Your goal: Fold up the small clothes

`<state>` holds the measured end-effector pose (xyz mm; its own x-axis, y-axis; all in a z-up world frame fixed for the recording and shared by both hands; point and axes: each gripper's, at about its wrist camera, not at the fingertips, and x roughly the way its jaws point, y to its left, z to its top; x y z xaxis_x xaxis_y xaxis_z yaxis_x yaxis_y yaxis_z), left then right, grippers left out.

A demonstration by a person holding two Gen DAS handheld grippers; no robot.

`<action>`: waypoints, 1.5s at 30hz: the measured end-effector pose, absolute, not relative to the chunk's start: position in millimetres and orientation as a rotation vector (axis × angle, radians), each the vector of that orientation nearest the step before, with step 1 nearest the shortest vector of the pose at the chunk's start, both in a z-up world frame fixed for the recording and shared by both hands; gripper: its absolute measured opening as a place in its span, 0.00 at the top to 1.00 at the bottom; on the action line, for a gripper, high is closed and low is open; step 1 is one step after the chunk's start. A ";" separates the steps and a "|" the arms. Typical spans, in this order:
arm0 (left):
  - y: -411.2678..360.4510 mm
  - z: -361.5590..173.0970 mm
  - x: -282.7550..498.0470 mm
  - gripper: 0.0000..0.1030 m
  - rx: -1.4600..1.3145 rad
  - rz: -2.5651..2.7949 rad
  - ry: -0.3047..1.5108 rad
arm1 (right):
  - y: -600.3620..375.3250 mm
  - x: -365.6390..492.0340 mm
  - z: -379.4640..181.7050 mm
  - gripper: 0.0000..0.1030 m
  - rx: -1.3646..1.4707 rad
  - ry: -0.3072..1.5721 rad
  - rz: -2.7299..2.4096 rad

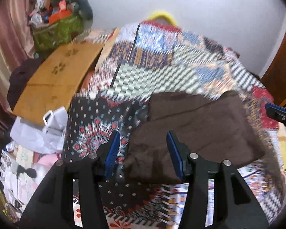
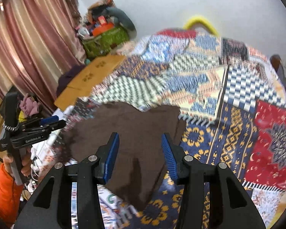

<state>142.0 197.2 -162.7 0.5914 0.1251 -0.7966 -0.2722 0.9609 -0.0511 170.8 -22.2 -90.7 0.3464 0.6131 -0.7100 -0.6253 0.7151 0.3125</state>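
Both tongs gape, empty: left gripper (image 1: 143,148) and right gripper (image 2: 140,148) hover over the brown garment (image 2: 127,133) on the patchwork quilt (image 2: 228,99). Pinch matching edges cleanly, only brown cloth, no quilt.

patchwork bedspread (image 2: 238,87), flattened cardboard (image 1: 55,76), pink curtain (image 2: 28,47), overfilled green bag (image 2: 104,40)

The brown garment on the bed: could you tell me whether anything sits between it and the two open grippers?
Nothing visible does. The brown garment lies uncovered on the patchwork bedspread, directly ahead of the right gripper and left gripper.
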 end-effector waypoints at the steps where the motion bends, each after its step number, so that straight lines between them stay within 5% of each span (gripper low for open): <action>1: 189.6 -148.7 136.8 0.51 -0.161 0.225 0.877 | -23.7 166.5 -83.3 0.59 -0.005 0.897 0.815; 19: 73.1 16.0 2.9 0.42 0.000 0.149 0.348 | -64.2 25.7 50.9 0.59 -0.002 0.362 0.795; 24: 55.0 27.4 -34.2 0.32 0.023 0.164 0.245 | -71.2 -4.1 55.1 0.40 -0.004 0.282 0.745; 29: 51.6 29.4 -49.1 0.13 0.007 0.184 0.214 | -72.1 -15.4 54.5 0.18 -0.004 0.245 0.699; 32: 55.3 29.4 -54.4 0.01 -0.025 0.183 0.205 | -71.6 -15.9 54.8 0.13 -0.004 0.240 0.677; 35: 57.6 29.2 -58.6 0.00 -0.046 0.181 0.201 | -72.2 -18.2 55.2 0.01 -0.002 0.242 0.667; 45: 58.0 22.8 -59.7 0.00 -0.039 0.206 0.210 | -71.7 -28.9 52.8 0.00 -0.006 0.248 0.657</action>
